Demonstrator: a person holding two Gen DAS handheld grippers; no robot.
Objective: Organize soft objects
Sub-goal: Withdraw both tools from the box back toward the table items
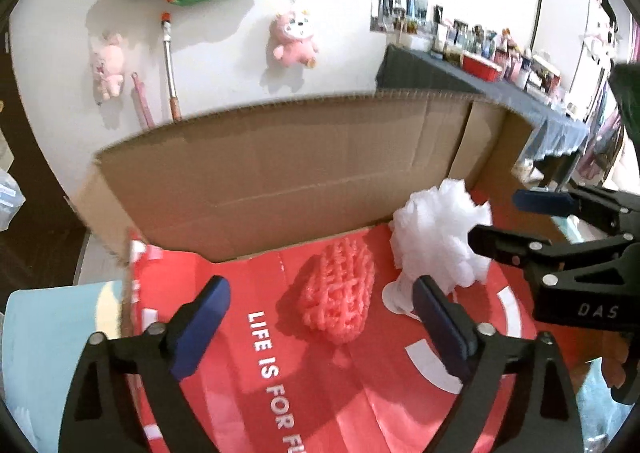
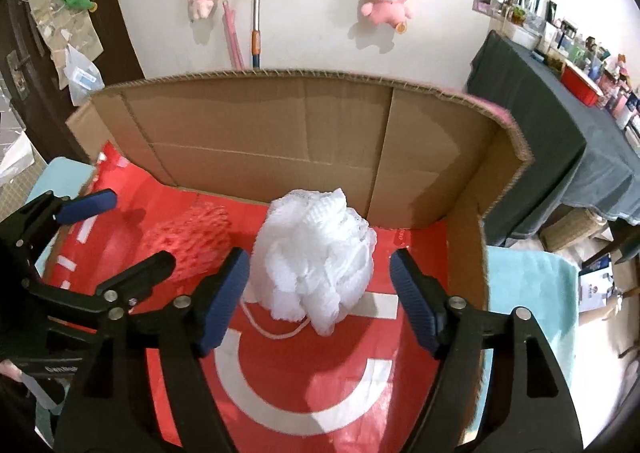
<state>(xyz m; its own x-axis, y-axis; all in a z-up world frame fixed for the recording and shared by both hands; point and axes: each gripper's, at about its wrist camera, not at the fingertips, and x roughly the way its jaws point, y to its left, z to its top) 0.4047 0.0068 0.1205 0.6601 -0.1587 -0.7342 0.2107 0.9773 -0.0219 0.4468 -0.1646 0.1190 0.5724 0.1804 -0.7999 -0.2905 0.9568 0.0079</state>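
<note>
1. Two soft things lie on the red liner point(image 2: 304, 385) inside the cardboard box point(image 2: 280, 133): white mesh pouf point(image 2: 316, 253), pink foam net point(image 1: 340, 289) left of it.
2. Right gripper point(image 2: 320, 293) fingers stand apart, either side of the pouf, not pressing it.
3. Left gripper point(image 1: 320, 317) fingers gape wide, empty, the net lying between and beyond them.

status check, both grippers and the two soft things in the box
Left gripper and right gripper: jaws open, nothing held. White mesh pouf and pink foam net lie on the red liner inside the cardboard box. Nothing in the way.
</note>
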